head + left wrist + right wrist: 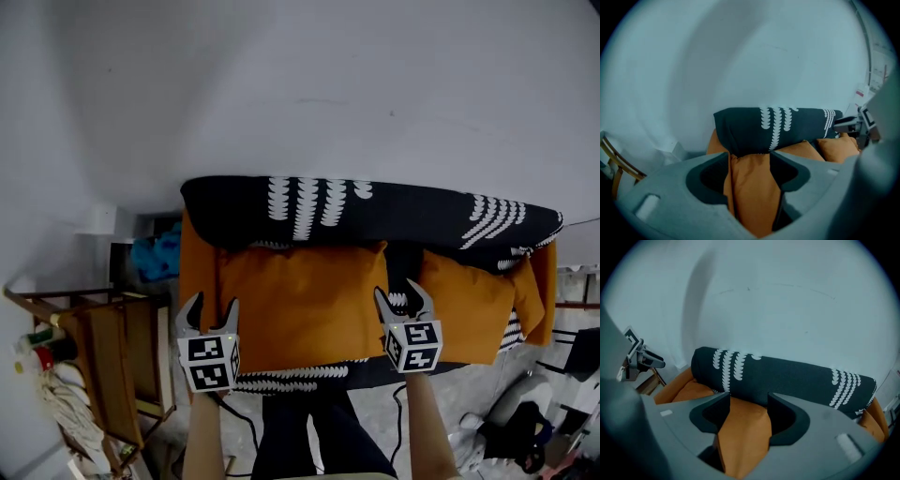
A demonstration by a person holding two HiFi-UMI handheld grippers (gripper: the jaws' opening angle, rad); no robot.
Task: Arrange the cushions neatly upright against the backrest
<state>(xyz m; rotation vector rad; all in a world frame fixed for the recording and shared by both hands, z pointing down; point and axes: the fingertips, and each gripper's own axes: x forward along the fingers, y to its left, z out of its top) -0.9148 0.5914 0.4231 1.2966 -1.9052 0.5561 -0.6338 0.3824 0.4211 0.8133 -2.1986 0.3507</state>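
**Figure. Both grippers at the lower corners of the large cushion, head view with both gripper views.**

The left gripper [213, 306] and right gripper [400, 294] are both released, jaws spread. Each gripper view shows orange fabric filling the gap between the jaws. Whether the pads touch it cannot be told.

The large orange cushion [300, 302] stands on the seat, leaning on the backrest [375, 214], which is draped in a dark cover with white leaf print. The left gripper sits at the cushion's lower left corner and the right gripper at its lower right corner.

*Step in hand (judged):* squaring the large cushion. Closing both grippers on the corners together, at matching height, should prevent twisting. The soft filling will likely sag, so the top edge is best pressed flat under the cover's hem before release.

*Count:*
- Grippers: two.
- Cushions: two clear ones, the large cushion and a smaller orange cushion [467, 305] to its right, tilted. An orange shape [531, 292] at the far right may be a third cushion or the armrest.
- Sofa: one.
- Wooden rack [117, 342]: one, left of the sofa.
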